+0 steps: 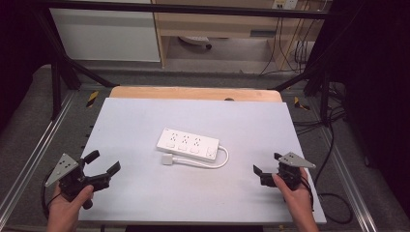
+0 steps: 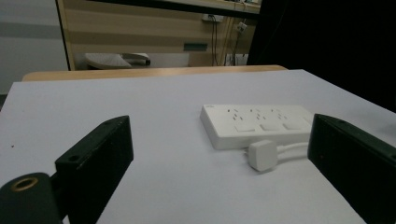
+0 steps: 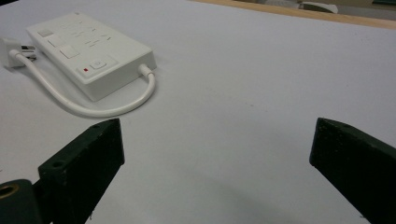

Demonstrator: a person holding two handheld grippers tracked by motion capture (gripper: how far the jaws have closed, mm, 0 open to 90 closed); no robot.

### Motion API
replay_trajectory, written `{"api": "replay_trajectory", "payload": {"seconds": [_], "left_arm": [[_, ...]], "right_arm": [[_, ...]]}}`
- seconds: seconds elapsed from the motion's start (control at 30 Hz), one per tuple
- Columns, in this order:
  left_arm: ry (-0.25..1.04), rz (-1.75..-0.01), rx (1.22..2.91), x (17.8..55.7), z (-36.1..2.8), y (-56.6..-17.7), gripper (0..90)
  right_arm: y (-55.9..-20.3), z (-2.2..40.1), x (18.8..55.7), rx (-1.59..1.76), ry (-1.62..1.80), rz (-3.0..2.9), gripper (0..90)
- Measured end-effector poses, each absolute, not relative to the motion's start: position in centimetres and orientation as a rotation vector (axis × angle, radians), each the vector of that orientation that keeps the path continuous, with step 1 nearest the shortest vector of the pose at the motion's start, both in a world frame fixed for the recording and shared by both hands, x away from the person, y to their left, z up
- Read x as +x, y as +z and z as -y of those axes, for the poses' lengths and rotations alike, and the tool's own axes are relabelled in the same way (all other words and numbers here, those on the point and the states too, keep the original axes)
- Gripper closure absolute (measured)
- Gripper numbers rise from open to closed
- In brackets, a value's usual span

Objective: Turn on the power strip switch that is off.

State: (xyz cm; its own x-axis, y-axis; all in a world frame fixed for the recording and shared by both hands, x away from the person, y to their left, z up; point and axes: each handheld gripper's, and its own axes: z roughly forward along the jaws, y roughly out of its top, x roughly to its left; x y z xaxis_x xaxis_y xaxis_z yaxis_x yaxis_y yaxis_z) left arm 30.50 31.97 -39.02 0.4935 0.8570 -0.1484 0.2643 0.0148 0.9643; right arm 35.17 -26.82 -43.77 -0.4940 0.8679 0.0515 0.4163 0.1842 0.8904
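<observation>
Fingers of the left gripper (image 1: pixel 103 161) stand wide apart and hold nothing; black fingers (image 2: pixel 95 161) rise at both sides of the left gripper view with bare worktop between them. Likewise the right gripper (image 1: pixel 266 165), held in the person's right hand (image 1: pixel 296 195), is spread open and empty, its fingers (image 3: pixel 84 161) framing only the pale grey worktop (image 1: pixel 140 193). Both grippers hover near the worktop's near edge, well apart from each other and from the work piece.

Ahead of and between the two pairs of fingers lies the white rectangular plastic power strip (image 1: pixel 187 143), flat on the worktop and touched by neither gripper. Judged from this layout, handling has not begun: no grasp is made, and approach, grip and any plugging or moving are all left to do.

Its upper face carries three socket groups, each with a square switch, plus an end button beside a small red mark (image 3: pixel 84 70). A short white cable (image 1: pixel 212 163) leaves the strip's end nearer the right fingers, loops along its near side, and ends in a white square plug (image 2: pixel 262 155) lying loose just beside the strip, toward the left fingers.
</observation>
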Motion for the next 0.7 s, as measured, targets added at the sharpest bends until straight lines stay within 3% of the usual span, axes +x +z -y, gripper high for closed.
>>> {"api": "replay_trajectory", "payload": {"seconds": [0.7], "left_arm": [[0.622, -0.993, 1.522, 31.8, -30.9, -36.9, 6.3]], "right_arm": [[-43.6, 27.0, 35.2, 1.185, 1.285, -1.986, 3.2]]}}
